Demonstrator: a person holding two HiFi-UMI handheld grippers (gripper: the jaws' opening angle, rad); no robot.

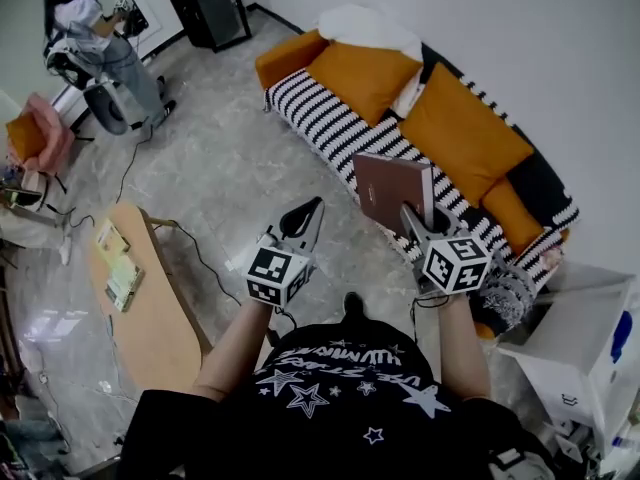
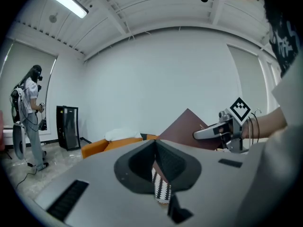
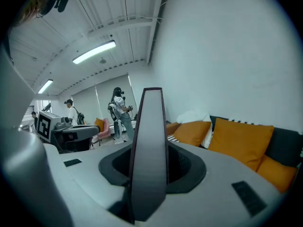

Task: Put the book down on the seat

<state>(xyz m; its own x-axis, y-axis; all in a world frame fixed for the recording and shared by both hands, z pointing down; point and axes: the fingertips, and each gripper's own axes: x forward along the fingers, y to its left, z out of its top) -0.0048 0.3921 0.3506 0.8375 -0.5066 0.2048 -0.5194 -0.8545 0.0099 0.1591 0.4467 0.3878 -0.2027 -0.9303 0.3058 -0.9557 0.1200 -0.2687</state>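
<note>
A brown hardcover book [image 1: 392, 190] stands upright over the front edge of the black-and-white striped sofa seat [image 1: 320, 118]. My right gripper [image 1: 418, 216] is shut on the book's lower corner. In the right gripper view the book's edge [image 3: 149, 145] rises between the jaws and fills them. My left gripper [image 1: 312, 208] hangs over the floor left of the book, jaws together with nothing in them. The left gripper view shows the book [image 2: 187, 129] tilted in the right gripper [image 2: 213, 132], and a sliver of striped seat [image 2: 161, 187] below the shut jaws.
Orange cushions [image 1: 365, 73] and a white pillow [image 1: 370, 23] lean along the sofa back. A wooden table [image 1: 150, 308] with papers stands at my left. A white cabinet [image 1: 580, 348] sits at the right. A person [image 1: 100, 43] stands far back left by a black cabinet [image 1: 210, 3].
</note>
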